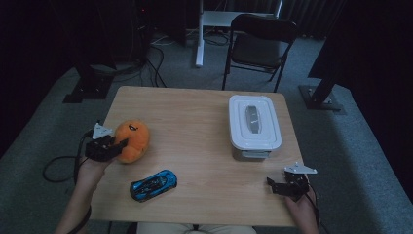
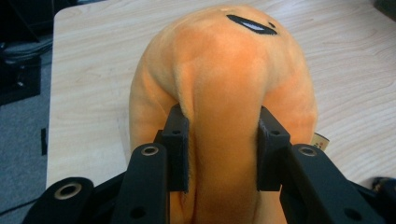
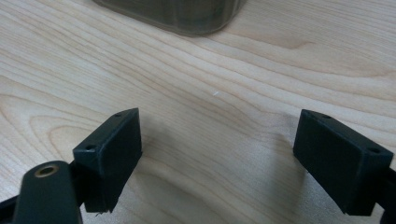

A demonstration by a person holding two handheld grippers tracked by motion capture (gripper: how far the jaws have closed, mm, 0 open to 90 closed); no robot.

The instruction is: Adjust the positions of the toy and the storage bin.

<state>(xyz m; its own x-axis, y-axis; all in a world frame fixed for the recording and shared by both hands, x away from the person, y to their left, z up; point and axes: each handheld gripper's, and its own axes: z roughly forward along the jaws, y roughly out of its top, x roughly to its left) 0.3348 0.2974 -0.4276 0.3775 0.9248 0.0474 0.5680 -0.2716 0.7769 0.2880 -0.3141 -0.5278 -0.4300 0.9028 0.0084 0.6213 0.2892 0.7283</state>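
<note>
An orange plush toy (image 1: 133,140) with a black mark on top sits at the left of the wooden table (image 1: 195,117). My left gripper (image 1: 118,145) is shut on it; in the left gripper view both pads (image 2: 177,144) squeeze the orange plush toy (image 2: 224,84) into a narrow waist. At the table's front right corner my right gripper (image 1: 273,185) stands open, low over bare wood, and its gripper (image 3: 219,158) has nothing between the wide-apart jaws.
A blue toy car (image 1: 153,184) lies near the front edge, left of centre. A white lidded box (image 1: 254,124) stands at the right, and its lower edge (image 3: 177,18) lies ahead of my right gripper. A black chair (image 1: 258,44) stands beyond the table.
</note>
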